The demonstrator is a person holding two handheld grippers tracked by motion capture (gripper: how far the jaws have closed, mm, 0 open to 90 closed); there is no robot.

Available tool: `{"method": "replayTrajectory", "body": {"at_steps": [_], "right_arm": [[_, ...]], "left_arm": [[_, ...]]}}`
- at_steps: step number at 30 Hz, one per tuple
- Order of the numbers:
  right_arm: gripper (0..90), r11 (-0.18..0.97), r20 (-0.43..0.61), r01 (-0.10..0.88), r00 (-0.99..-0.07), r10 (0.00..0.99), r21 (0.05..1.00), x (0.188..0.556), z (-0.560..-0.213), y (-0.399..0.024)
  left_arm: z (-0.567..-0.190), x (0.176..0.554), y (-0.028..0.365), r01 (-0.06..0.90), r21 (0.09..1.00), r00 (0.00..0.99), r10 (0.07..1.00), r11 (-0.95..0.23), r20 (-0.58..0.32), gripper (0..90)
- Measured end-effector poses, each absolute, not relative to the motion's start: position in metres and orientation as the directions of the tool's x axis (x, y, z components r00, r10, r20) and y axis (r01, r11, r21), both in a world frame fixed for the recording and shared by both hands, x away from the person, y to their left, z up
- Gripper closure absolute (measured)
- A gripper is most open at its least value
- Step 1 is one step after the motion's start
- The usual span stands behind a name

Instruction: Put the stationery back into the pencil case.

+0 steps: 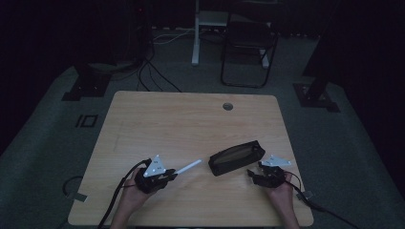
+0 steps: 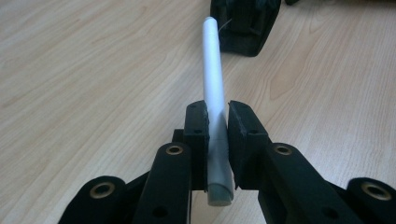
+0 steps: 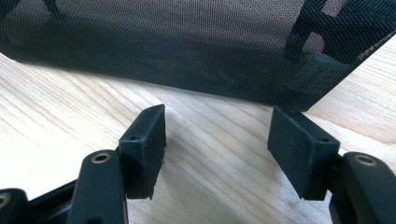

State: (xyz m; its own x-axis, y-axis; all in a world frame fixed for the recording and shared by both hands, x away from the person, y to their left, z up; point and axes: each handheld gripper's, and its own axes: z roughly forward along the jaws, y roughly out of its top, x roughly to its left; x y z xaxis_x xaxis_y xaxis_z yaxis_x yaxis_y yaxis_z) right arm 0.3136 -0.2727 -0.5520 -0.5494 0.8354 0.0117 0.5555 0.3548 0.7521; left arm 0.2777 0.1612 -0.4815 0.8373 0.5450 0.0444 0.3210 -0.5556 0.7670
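My left hand-held gripper (image 2: 217, 135) is clamped on a white pen (image 2: 212, 74) pointing at the black mesh pouch (image 1: 236, 157); my right hand-held gripper (image 3: 217, 140) gapes apart just beside it on the tabletop (image 1: 191, 119).

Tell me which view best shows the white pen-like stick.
The left gripper view: the white pen-like stick runs close-up, clamped between the left gripper jaws. The high view shows it small and dim, pointing toward the black mesh pouch.
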Motion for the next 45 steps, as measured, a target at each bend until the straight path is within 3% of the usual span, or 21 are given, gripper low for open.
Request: {"method": "replayTrajectory", "body": {"at_steps": [45], "right_arm": [[36.8, 0.355, 0.011, 0.556, -0.549, 0.835, 0.752, 0.314, -0.552, -0.273]], "left_arm": [[-0.454, 0.278, 0.157, 0.253, 0.805, 0.845, 0.528, -0.536, 0.086, 79.1]]}}
